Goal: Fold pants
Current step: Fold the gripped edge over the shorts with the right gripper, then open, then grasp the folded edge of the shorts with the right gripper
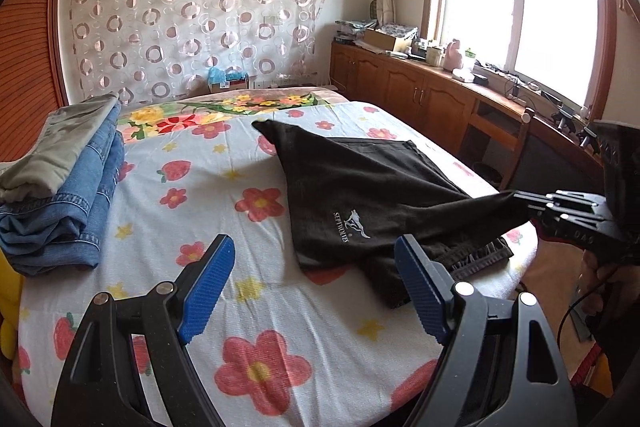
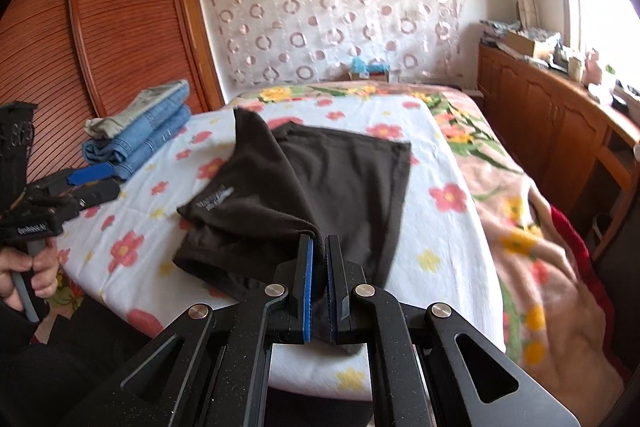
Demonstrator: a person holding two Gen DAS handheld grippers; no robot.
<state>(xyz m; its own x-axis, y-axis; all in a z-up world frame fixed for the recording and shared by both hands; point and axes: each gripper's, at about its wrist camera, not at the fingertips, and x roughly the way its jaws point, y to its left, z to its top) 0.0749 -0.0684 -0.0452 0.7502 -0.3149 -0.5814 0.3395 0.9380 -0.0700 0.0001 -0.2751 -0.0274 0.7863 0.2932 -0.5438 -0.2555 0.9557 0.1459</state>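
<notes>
Black pants [image 1: 360,195] with a white logo lie partly folded on the flowered bed sheet [image 1: 224,163]. They also show in the right wrist view [image 2: 320,179]. My left gripper [image 1: 316,259] is open and empty, just left of the pants' near end. It also shows at the left of the right wrist view [image 2: 94,183]. My right gripper [image 2: 320,251] is shut on a bunched edge of the pants and lifts it off the bed. In the left wrist view it [image 1: 528,207] holds that fabric at the bed's right edge.
A stack of folded jeans and grey pants [image 1: 68,187] sits on the bed's left side, also seen in the right wrist view [image 2: 140,131]. Wooden cabinets [image 1: 420,87] with clutter run under the window on the right. A wooden wardrobe [image 2: 120,27] stands left.
</notes>
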